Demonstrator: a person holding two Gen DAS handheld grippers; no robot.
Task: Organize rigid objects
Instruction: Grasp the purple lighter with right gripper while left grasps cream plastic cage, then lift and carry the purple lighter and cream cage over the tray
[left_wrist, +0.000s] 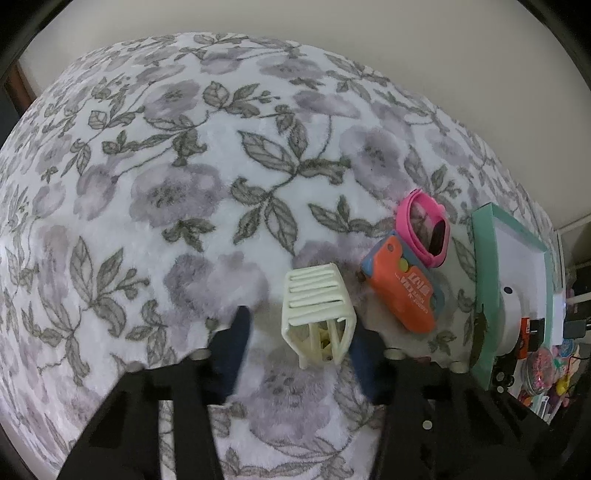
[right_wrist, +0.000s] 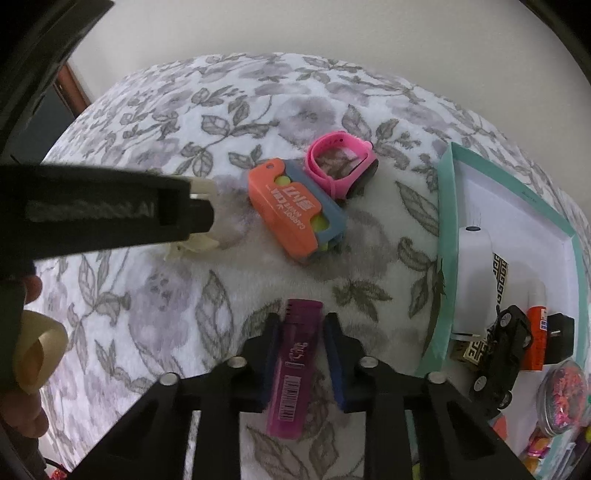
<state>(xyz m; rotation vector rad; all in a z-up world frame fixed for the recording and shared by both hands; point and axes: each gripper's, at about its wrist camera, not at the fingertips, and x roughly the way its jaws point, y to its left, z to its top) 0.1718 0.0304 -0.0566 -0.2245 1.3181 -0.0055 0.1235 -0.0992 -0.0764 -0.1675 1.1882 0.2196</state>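
Observation:
A cream slatted plastic piece (left_wrist: 317, 314) lies on the floral blanket between the fingers of my left gripper (left_wrist: 301, 332), which is open around it. An orange and blue carrot knife toy (left_wrist: 400, 282) and a pink watch (left_wrist: 424, 229) lie just right of it; both also show in the right wrist view, the toy (right_wrist: 291, 208) and the watch (right_wrist: 340, 166). My right gripper (right_wrist: 301, 332) is open, its fingers either side of a purple translucent case (right_wrist: 295, 369) lying on the blanket. A teal tray (right_wrist: 445, 236) at the right holds a white device (right_wrist: 474, 273), a black toy car (right_wrist: 500, 350) and small boxes.
The left gripper's black body (right_wrist: 110, 214) crosses the left of the right wrist view, with a hand and a tape roll (right_wrist: 37, 350) below it. The teal tray (left_wrist: 485, 288) stands at the blanket's right edge. Colourful clutter (right_wrist: 561, 402) lies beyond the tray. A pale wall is behind.

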